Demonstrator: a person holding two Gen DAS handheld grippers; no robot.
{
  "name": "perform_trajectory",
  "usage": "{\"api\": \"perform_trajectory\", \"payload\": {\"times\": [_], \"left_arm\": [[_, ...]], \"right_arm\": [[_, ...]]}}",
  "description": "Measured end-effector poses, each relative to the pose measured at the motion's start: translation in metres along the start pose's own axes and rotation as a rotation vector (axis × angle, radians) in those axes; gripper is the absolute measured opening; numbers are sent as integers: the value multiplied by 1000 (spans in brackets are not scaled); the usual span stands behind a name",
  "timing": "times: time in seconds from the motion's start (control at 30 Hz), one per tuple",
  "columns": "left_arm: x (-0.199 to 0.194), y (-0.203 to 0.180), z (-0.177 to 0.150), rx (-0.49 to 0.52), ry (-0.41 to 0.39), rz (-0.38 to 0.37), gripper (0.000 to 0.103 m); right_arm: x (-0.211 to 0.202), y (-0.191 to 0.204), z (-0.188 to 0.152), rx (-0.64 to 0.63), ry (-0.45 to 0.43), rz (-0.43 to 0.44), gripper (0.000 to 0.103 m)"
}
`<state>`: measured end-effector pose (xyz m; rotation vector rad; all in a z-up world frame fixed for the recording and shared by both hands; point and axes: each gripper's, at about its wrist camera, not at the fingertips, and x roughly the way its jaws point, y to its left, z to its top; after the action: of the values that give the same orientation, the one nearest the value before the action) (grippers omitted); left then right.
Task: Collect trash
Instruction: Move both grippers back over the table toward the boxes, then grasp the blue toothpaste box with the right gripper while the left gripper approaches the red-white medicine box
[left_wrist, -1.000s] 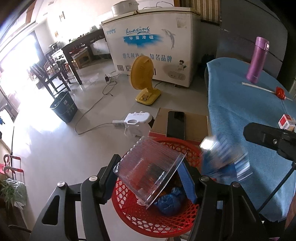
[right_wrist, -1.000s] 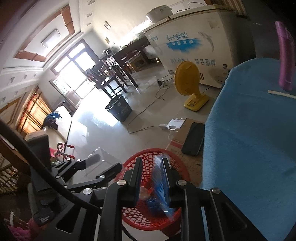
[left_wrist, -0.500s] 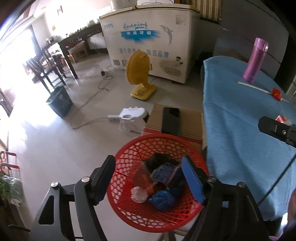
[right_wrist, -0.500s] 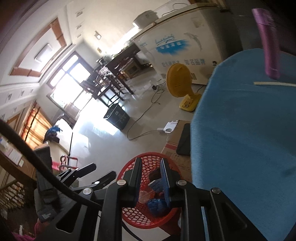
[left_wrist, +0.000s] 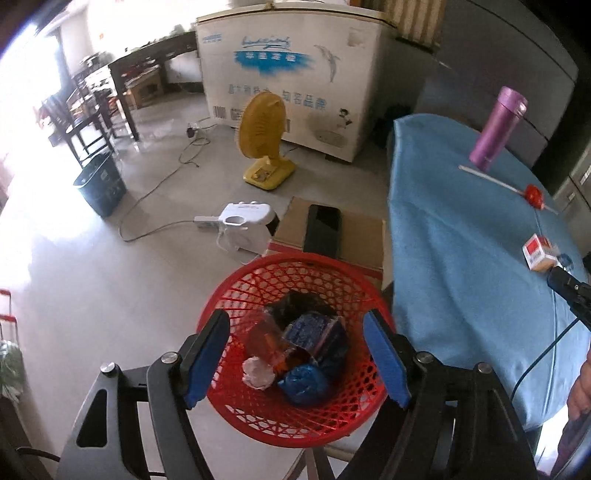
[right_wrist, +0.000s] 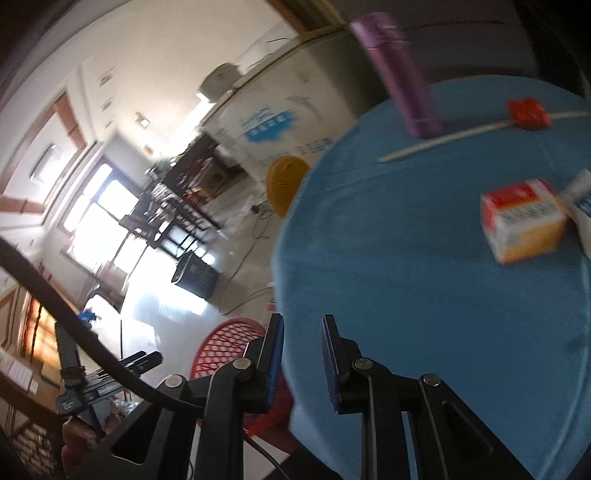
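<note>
Narrowly parted, empty right tongs hang over the blue tablecloth.

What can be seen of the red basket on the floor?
The red basket is a round, open-weave bin that looks like plastic, with a solid rim and lattice walls. It stands upright on the pale floor, between the blue-covered table and a cardboard box. Inside lie crumpled trash: a white wad, a blue wad, a blue printed wrapper, something orange and something dark. The right wrist view shows only part of its rim.

Red plastic mesh basket, blue cloth
</note>
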<state>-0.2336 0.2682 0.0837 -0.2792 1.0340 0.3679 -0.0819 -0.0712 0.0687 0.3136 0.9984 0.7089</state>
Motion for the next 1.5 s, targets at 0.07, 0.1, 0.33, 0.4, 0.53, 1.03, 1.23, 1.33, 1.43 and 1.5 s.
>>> {"api": "perform_trajectory", "payload": {"times": [0.07, 0.1, 0.33, 0.4, 0.53, 1.03, 1.23, 1.33, 1.43, 1.5], "left_arm": [[1, -11, -1, 31, 7, -7, 75], [2, -18, -2, 48, 11, -12, 75], [8, -84, -12, 199, 48, -75, 75], [9, -102, -16, 237, 61, -92, 75], [12, -142, -24, 330, 86, -123, 75], [17, -188, -37, 444, 128, -136, 75], [20, -178, -34, 420, 135, -117, 75], [20, -174, -31, 406, 131, -112, 75], [13, -180, -21, 415, 92, -121, 75], [8, -189, -13, 451, 50, -132, 75]], "right_arm": [[-7, -15, -6, 38, -2, -19, 23], [-11, -23, -10, 59, -4, -26, 23], [-45, -69, -24, 157, -49, -74, 23], [-57, -84, -26, 191, -71, -96, 24], [-85, -120, -33, 287, -119, -127, 25], [-146, -238, -7, 679, -359, -67, 90], [-114, -264, 27, 784, -324, -97, 90], [-96, -269, 38, 813, -295, -145, 90], [-83, -259, 50, 797, -301, -223, 87], [-76, -254, 56, 784, -295, -271, 71]]}}
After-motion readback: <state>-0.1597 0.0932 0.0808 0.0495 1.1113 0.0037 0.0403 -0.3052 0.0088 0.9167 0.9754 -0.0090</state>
